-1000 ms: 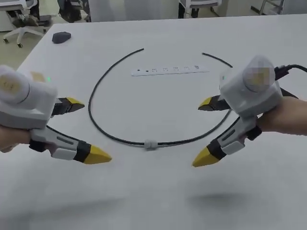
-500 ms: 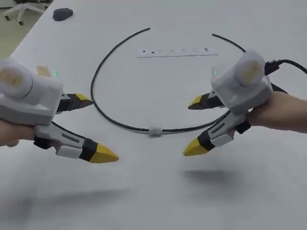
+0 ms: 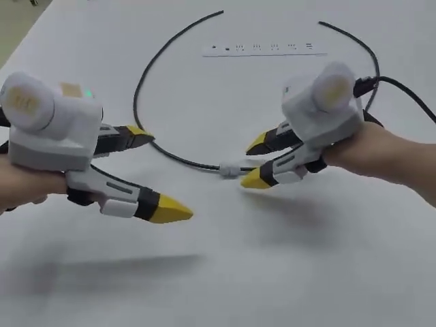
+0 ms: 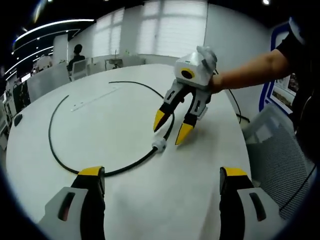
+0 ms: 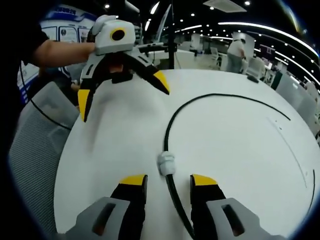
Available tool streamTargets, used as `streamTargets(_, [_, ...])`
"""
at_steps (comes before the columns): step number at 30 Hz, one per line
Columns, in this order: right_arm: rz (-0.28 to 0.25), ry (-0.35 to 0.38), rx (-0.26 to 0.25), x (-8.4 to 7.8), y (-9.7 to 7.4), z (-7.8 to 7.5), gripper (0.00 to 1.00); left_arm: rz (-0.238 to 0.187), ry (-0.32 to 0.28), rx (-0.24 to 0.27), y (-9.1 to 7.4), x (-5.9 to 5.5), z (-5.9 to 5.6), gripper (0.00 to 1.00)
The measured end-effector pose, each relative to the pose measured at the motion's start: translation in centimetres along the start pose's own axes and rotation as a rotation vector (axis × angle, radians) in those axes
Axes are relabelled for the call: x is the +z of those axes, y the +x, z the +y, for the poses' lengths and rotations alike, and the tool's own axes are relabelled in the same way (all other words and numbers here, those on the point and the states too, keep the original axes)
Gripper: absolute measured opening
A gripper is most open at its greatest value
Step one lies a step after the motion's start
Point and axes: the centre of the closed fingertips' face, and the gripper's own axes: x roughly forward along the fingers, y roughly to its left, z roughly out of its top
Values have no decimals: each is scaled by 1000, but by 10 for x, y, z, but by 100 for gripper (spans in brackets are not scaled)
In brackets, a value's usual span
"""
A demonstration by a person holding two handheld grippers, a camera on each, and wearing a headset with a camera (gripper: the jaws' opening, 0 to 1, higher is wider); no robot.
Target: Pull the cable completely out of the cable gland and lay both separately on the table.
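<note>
Cable gland (image 3: pixel 230 167) lies on the white desk (image 3: pixel 272 259), threaded on the black cable (image 3: pixel 138 99) at the near point of the cable's loop.

Right tool (image 3: pixel 252 162): jaws partly spread, low over the desk, straddling the cable just right of the gland. The right gripper view shows a gap on either side of the cable, so no grip.

Left tool (image 3: pixel 158 174): jaws spread wide, empty, left of the gland and apart from it.

White power strip (image 3: pixel 262 48) lies on the far side, between the cable's two ends.
</note>
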Motion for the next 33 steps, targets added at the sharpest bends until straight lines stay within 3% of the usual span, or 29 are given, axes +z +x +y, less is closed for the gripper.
streamTargets(2, [0, -19, -1, 2, 3, 0, 27, -35, -8, -1, -1, 5, -4, 95])
streamTargets(4, [12, -9, 10, 0, 6, 0, 26, -42, -13, 6, -2, 4, -5, 96])
streamTargets(5, [14, -16, 10, -1, 7, 0, 25, -56, 9, 18, -1, 5, -3, 97])
streamTargets(8, [15, -13, 16, -2, 10, 0, 22, -46, -2, 16, -3, -1, -5, 94])
streamTargets(12, [16, -44, 11, 0, 12, 1, 18, -62, -26, 26, -6, -1, -5, 94])
streamTargets(20, [0, -10, -1, 4, 13, 1, 8, -74, -35, 31, -6, -1, -6, 98])
streamTargets(21, [-2, 59, 58, 5, 10, 14, 8, -80, -37, 31, -6, 1, -8, 96])
streamTargets(22, [-40, 53, 61, 11, 9, 17, 8, -91, -23, 32, -6, 5, -10, 93])
streamTargets(25, [-49, 28, 93, 14, -2, 35, 8, -122, -17, 12, -7, 14, -17, 88])
streamTargets(26, [-56, 19, 114, 15, -5, 41, 8, -164, -35, -22, -7, 22, -25, 90])
streamTargets(28, [-93, -5, 144, 24, -16, 54, 8, -258, -10, -85, -10, 38, -39, 94])
streamTargets(29, [-105, -14, 157, 29, -23, 61, 7, -264, -19, -100, -10, 40, -44, 93])
streamTargets(30, [-113, -20, 153, 33, -29, 66, 7, -235, -24, -101, -9, 38, -46, 92])
streamTargets(33, [-142, -45, 165, 43, -45, 80, 7, -234, 2, -138, -6, 41, -61, 88])
